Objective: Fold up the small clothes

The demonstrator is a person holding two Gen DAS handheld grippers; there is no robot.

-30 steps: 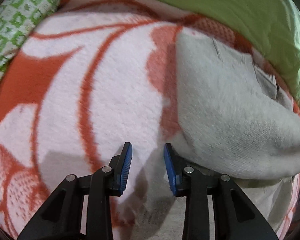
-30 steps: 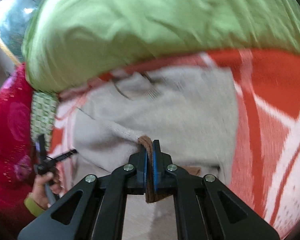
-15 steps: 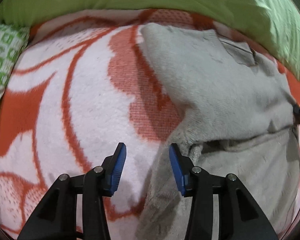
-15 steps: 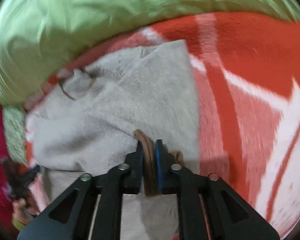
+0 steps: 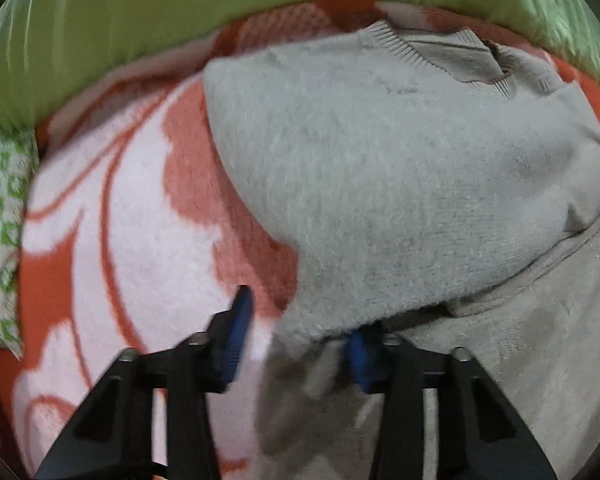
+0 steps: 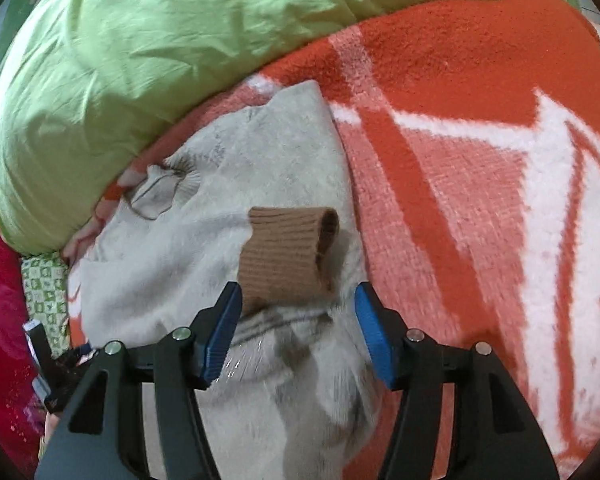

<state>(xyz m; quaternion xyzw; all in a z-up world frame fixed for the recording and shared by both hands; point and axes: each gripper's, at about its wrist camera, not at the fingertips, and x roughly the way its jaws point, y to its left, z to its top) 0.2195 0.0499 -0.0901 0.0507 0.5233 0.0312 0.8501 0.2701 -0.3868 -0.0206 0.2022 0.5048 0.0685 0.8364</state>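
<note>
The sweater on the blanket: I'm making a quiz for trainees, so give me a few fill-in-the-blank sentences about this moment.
1. The cuff at the end of the grey sweater sleeve is ____ in colour.
2. The right gripper has its jaws ____, with the cuff lying free between them.
3. The sweater lies on a blanket patterned in white and ____.
4. Behind the sweater is a ____ quilt.

Missing words: brown; open; orange; green

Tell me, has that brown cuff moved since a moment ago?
Yes. The brown cuff, released by the open right gripper, now lies on the grey sweater, nearer the green pillow.
</note>
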